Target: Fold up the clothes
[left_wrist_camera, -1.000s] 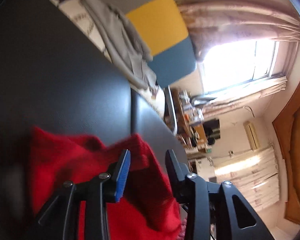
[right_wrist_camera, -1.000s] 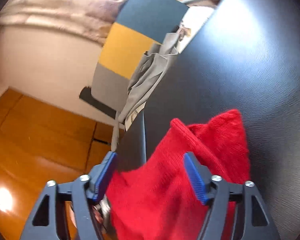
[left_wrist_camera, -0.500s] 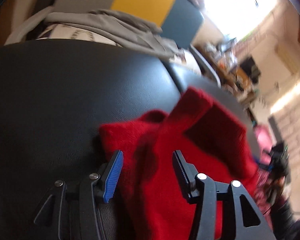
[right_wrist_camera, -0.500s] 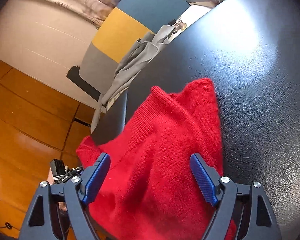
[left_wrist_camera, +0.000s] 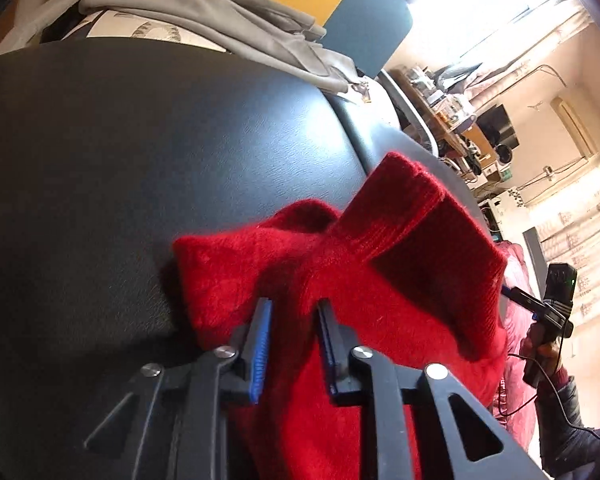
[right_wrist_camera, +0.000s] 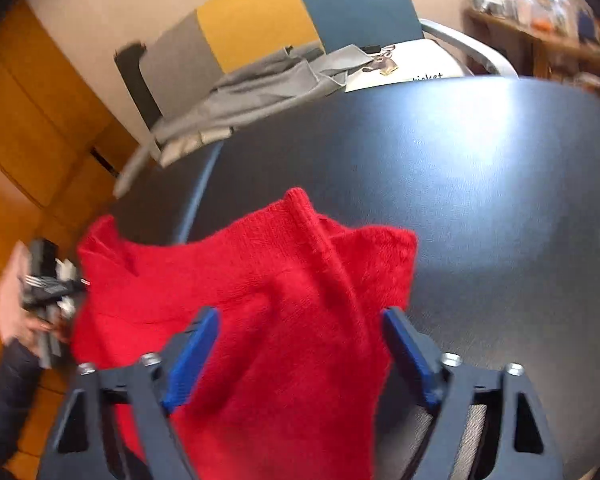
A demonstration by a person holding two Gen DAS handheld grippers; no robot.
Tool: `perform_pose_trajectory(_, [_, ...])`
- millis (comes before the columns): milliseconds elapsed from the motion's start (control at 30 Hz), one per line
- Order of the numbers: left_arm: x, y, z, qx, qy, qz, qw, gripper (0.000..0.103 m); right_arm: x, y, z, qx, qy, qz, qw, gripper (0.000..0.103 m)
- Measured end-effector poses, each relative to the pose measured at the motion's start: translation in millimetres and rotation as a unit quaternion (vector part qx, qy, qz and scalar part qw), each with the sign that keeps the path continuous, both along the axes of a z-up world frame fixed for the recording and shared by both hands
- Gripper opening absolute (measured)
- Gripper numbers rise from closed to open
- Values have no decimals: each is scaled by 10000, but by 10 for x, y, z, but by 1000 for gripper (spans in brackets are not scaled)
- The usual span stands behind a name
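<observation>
A red knitted sweater (left_wrist_camera: 380, 280) lies crumpled on the black leather-like table (left_wrist_camera: 140, 160), with a ribbed cuff or hem folded up at its far side. My left gripper (left_wrist_camera: 294, 301) has its jaws drawn close together with a fold of the sweater pinched between the blue pads. In the right wrist view the red sweater (right_wrist_camera: 260, 264) spreads under my right gripper (right_wrist_camera: 300, 312), which stands wide open above the fabric. The right gripper's body (left_wrist_camera: 552, 304) shows at the sweater's far edge, held by a hand.
A grey garment (right_wrist_camera: 260, 84) is draped over a chair with a grey, yellow and blue back (right_wrist_camera: 300, 12) behind the table. The black table (right_wrist_camera: 480, 160) stretches bare beyond the sweater. Cluttered shelves (left_wrist_camera: 452, 108) and a bright window stand farther off.
My left gripper's jaws have narrowed from wide apart to pinching the sweater. Both views have swung level toward the table. The right gripper stays open over the fabric.
</observation>
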State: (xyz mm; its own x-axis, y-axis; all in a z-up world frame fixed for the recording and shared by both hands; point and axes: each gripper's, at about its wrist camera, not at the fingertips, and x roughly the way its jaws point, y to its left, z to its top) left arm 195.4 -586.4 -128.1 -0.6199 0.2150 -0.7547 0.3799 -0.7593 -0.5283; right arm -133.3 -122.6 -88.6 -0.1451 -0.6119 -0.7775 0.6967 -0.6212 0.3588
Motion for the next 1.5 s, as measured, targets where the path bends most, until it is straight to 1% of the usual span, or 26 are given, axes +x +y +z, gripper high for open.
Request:
perform_pose_trajectory(33, [3, -13, -3, 53, -7, 26, 10000, 12, -36, -48, -35, 108, -10, 56, 9999, 67])
perform_pose_trajectory(167, [4, -7, 7, 91, -5, 145, 9999, 6, -181, -218, -204, 598, -4, 106, 9982, 66])
perform_pose_trajectory(200, [13, 7, 24, 76, 14, 174, 9998, 6, -204, -257, -247, 759, -2, 128, 9970, 58])
perform_pose_trajectory(233, [27, 21, 42, 71, 41, 204, 9998, 5, -204, -280, -257, 864, 36, 170, 9961, 40])
perform_pose_trajectory(267, [79, 23, 76, 145, 126, 249, 9995, 5, -197, -297, -255, 946, 84, 216, 9952, 31])
perform_pose_trajectory(300, [131, 24, 109, 220, 211, 294, 9991, 5, -179, -288, -214, 968, 142, 263, 9949, 13])
perform_pose_trajectory(333, [189, 28, 147, 302, 305, 341, 9985, 5, -155, -266, -154, 961, 205, 310, 9947, 11])
perform_pose_trajectory(433, [506, 76, 349, 716, 813, 509, 9928, 5, -82, -162, 48, 864, 402, 376, 9947, 10])
perform_pose_trajectory(467, [620, 110, 401, 756, 930, 532, 9914, 5, -74, -101, 110, 814, 468, 322, 9951, 10])
perform_pose_trajectory(533, [805, 152, 404, 735, 927, 628, 9910, 5, -116, -20, 109, 895, 561, 101, 9944, 10])
perform_pose_trajectory(667, [1043, 156, 270, 686, 693, 853, 9916, 5, -226, 53, -191, 1004, 200, -209, 9945, 10])
perform_pose_trajectory(733, [1083, 134, 213, 617, 671, 976, 9910, 6, -209, 76, -269, 896, 130, -260, 9956, 11])
perform_pose_trajectory(800, [1121, 109, 158, 563, 669, 1098, 9901, 16, -213, 106, -282, 771, 99, -323, 9965, 12])
perform_pose_trajectory(833, [1125, 67, 150, 662, 832, 1150, 9877, 21, -216, 120, -287, 722, 87, -354, 9967, 12])
perform_pose_trajectory(900, [1063, -3, 157, 813, 1078, 1115, 9846, 25, -225, 141, -290, 655, 46, -388, 9971, 14])
perform_pose_trajectory(933, [1006, -41, 173, 882, 1183, 1052, 9834, 27, -231, 151, -290, 624, 24, -403, 9972, 19])
perform_pose_trajectory(1000, [805, -115, 184, 886, 1142, 877, 9856, 35, -264, 215, -277, 464, -81, -430, 9980, 26])
perform_pose_trajectory(1067, [575, -169, 154, 780, 908, 667, 9906, 35, -290, 242, -232, 336, -76, -439, 9984, 29])
perform_pose_trajectory(1133, [395, -150, 122, 674, 710, 405, 9944, 35, -310, 239, -181, 191, -107, -378, 9990, 44])
perform_pose_trajectory(1200, [243, -102, 83, 588, 501, 105, 9970, 36, -343, 171, -169, 215, -65, -256, 9994, 53])
perform_pose_trajectory(1300, [18, 5, 29, 188, 108, -243, 9995, 36, -370, 23, -189, 384, 13, -98, 9992, 55])
perform_pose_trajectory(1367, [9, 37, 16, 53, -9, -254, 9997, 32, -393, -73, -219, 641, 154, 18, 9978, 55])
perform_pose_trajectory(1400, [4, 54, 10, -14, -68, -260, 9996, 23, -392, -136, -231, 814, 247, 94, 9963, 46])
perform_pose_trajectory(1433, [2, 69, 7, -86, -121, -257, 9996, 17, -387, -207, -242, 1005, 347, 175, 9942, 23])
perform_pose_trajectory(1467, [16, 78, 36, -177, -111, -186, 9996, 7, -372, -278, -234, 1172, 475, 297, 9915, 16])
perform_pose_trajectory(1500, [59, 93, 90, -213, 34, -126, 9997, 7, -342, -314, -207, 1275, 602, 391, 9892, 14])
